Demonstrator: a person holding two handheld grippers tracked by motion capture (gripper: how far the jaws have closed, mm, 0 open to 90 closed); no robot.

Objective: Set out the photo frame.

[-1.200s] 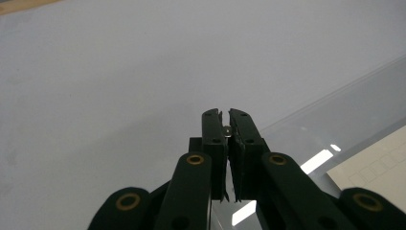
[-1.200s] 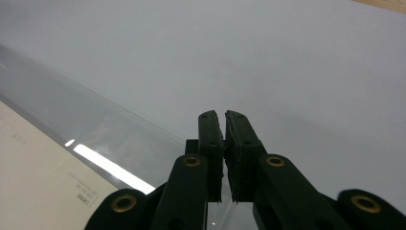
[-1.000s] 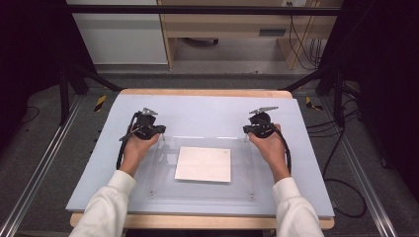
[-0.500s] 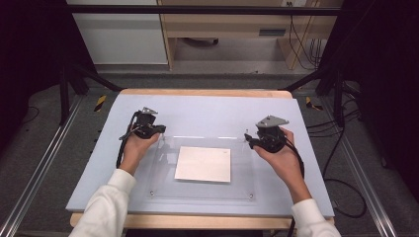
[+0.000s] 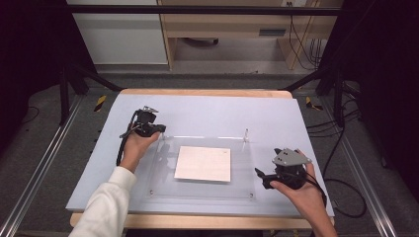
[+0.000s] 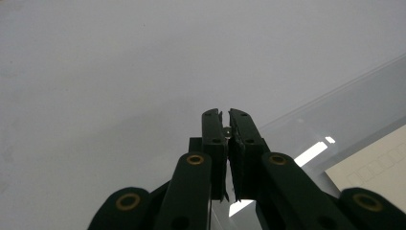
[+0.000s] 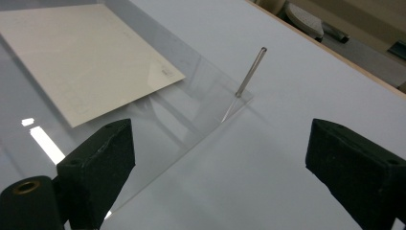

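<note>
even overhead light, dark surroundings; glare streaks on the clear sheet (image 7: 43, 143), near foreground soft.

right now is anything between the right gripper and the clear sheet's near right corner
Nothing visible does. The right gripper is open and sits just off the clear sheet's right edge, with only bare mat between its jaws and the sheet. The upright pin stands at the far right corner, off that path. The left gripper is shut at the far left corner.

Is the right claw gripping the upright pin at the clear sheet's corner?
No, the right claw stands open, apart from the pin.
</note>
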